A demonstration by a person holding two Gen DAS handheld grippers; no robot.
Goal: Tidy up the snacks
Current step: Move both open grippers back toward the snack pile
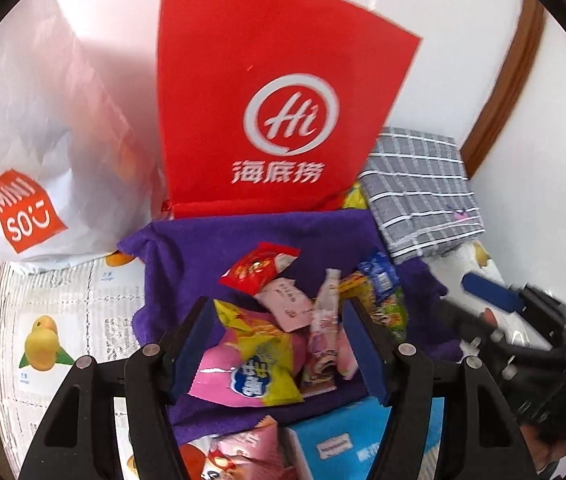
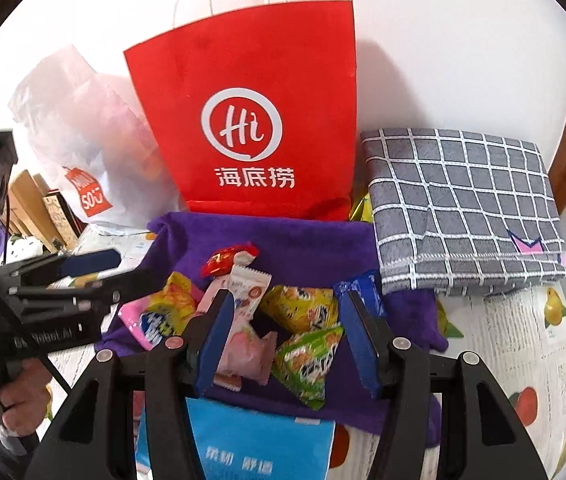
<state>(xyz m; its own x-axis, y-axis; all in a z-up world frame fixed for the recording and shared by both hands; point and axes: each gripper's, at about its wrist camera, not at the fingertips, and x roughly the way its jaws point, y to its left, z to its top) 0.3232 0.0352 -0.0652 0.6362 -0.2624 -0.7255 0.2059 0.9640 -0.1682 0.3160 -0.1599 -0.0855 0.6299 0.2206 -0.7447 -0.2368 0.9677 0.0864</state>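
the left hand-held gripper [image 1: 281, 342] hangs over a pile of snack packets on a purple cloth [image 1: 211, 240], its blue-padded jaws standing about half apart with nothing clamped between them; a pink and yellow packet [image 1: 243, 364] and a slim pink wrapper [image 1: 325, 336] lie on the cloth below the gap. the right hand-held gripper [image 2: 285, 346] is likewise partly open and empty, poised above two green and yellow packets [image 2: 303, 332] and a pale pink packet [image 2: 243, 350].

farther back on the cloth lie a red packet [image 1: 257, 268], a pink-white sachet [image 1: 287, 304] just beside it, and a blue packet [image 1: 379, 276] to the right. the cloth is spread on a desk covered with a fruit-printed sheet [image 1: 55, 320].

behind the pile, a red paper bag [image 1: 275, 100] with a white "hi" logo stands upright against the white wall. to its left slumps a white plastic bag [image 1: 43, 152] with an orange logo; to its right rests a folded grey checked cloth [image 1: 423, 192]. a light blue package [image 2: 259, 440] lies at the near edge of the purple cloth, below the jaws.

in the right wrist view, a hand [image 2: 15, 396] grips the handle of the left tool.
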